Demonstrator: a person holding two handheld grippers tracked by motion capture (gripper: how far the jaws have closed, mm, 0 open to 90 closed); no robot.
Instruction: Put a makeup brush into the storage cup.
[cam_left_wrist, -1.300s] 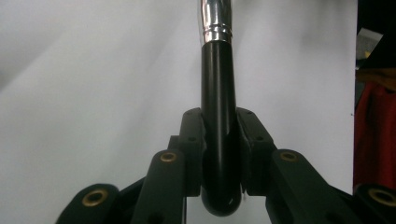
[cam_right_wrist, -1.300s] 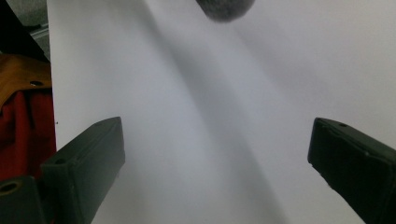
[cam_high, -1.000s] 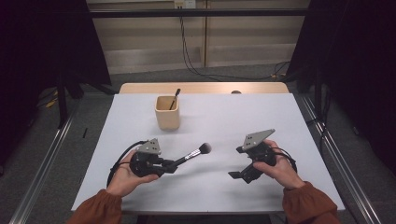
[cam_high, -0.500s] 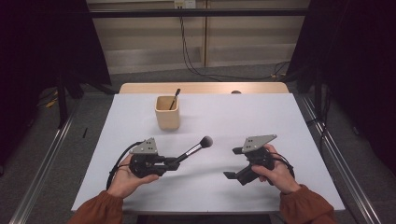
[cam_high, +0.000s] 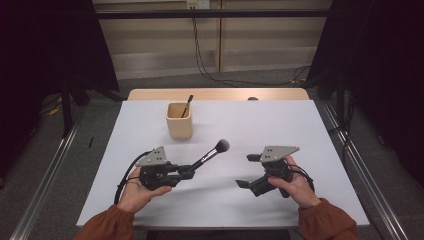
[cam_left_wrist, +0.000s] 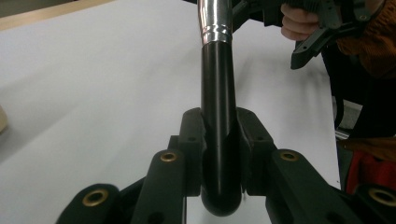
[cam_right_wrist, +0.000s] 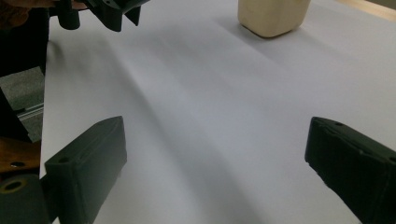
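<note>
My left gripper (cam_high: 192, 170) is shut on the black handle of a makeup brush (cam_high: 210, 156). The brush points up and to the right, its dark bristle head (cam_high: 222, 146) clear of the white table (cam_high: 260, 125). In the left gripper view the jaws clamp the handle (cam_left_wrist: 218, 121) below its silver ferrule (cam_left_wrist: 215, 21). My right gripper (cam_high: 246, 171) is held to the right of the brush, open, with nothing between its fingers (cam_right_wrist: 88, 163). A tan cup (cam_high: 179, 120) at the back holds another thin brush (cam_high: 187, 105).
The cup (cam_right_wrist: 273, 16) stands well ahead of the right gripper's jaws across bare tabletop. The left gripper (cam_right_wrist: 107, 9) shows at the right gripper view's upper left. A wooden strip (cam_high: 220, 94) borders the table's far edge. Metal rails (cam_high: 355, 155) run along both sides.
The brush head has swung slightly up and away from me. My right gripper has shifted a little toward the near edge, its jaws still open.
</note>
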